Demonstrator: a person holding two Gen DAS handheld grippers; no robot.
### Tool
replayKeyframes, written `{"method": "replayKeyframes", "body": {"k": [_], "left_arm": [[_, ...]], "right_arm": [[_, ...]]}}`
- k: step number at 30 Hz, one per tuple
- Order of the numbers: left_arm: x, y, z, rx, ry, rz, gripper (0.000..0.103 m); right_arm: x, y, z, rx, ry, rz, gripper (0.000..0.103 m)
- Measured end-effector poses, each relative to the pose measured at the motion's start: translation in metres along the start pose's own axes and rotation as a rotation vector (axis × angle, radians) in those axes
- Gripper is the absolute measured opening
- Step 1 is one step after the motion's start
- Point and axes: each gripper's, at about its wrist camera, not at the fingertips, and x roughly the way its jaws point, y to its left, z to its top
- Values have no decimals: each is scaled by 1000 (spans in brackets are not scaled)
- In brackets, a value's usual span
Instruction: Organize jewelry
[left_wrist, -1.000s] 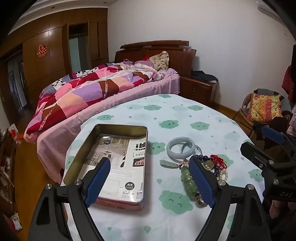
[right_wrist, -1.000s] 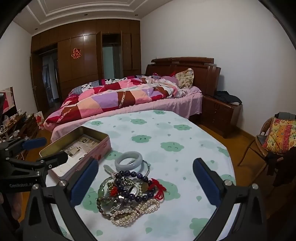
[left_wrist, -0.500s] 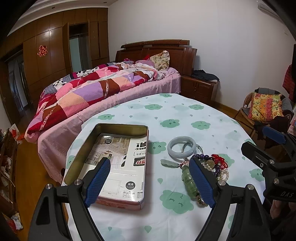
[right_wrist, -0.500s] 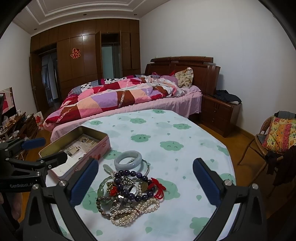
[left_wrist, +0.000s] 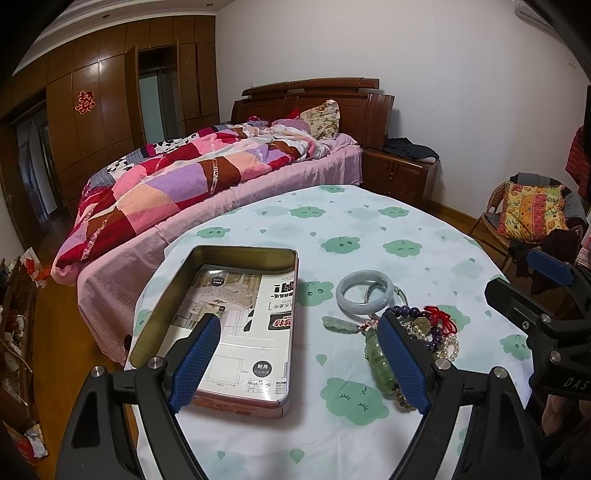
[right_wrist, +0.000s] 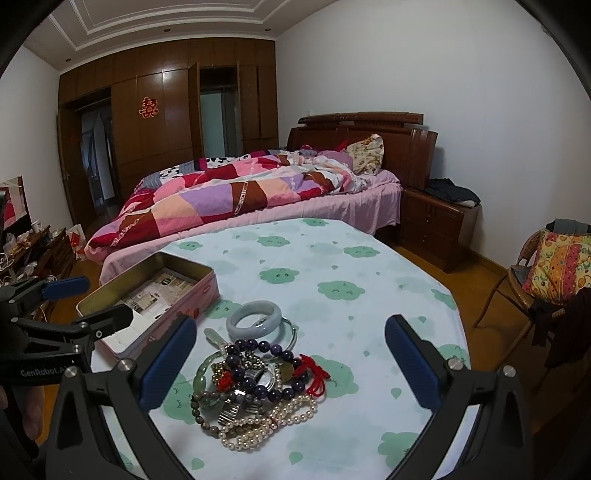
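A heap of jewelry (right_wrist: 255, 380) lies on the table: pearl strands, dark purple beads, a red knot, green bangles. A pale jade bangle (right_wrist: 256, 319) lies just behind it, and shows in the left wrist view (left_wrist: 364, 291). An open rectangular tin (left_wrist: 225, 321) lined with printed paper stands to the left of the heap; it also shows in the right wrist view (right_wrist: 147, 299). My left gripper (left_wrist: 299, 360) is open and empty above the tin's near right corner. My right gripper (right_wrist: 290, 363) is open and empty, hovering over the heap.
The round table (left_wrist: 369, 229) has a pale cloth with green cloud prints. A bed (right_wrist: 240, 195) with a patchwork quilt stands behind it. A wooden nightstand (right_wrist: 439, 225) is at the back right, a wicker chair (right_wrist: 546, 273) with a cushion at the right.
Both grippers have shifted only slightly over the table. The jewelry and the tin have not moved.
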Motion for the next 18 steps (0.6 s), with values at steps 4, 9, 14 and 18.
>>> {"method": "replayKeyframes", "body": {"k": [4,9,14,18], "left_arm": [[0,-1,0,1,1,0,87],[-1,1,0,0,1,1,87],[-1,3,-1,0,3,1,87],[-1,3,-1,-1,4,2,87]], "right_arm": [[-1,0,1,1,0,-1,103],[2,0,1,3,1,0,103],[2,0,1,3,1,1,103],[2,0,1,4,2,0,103]]}}
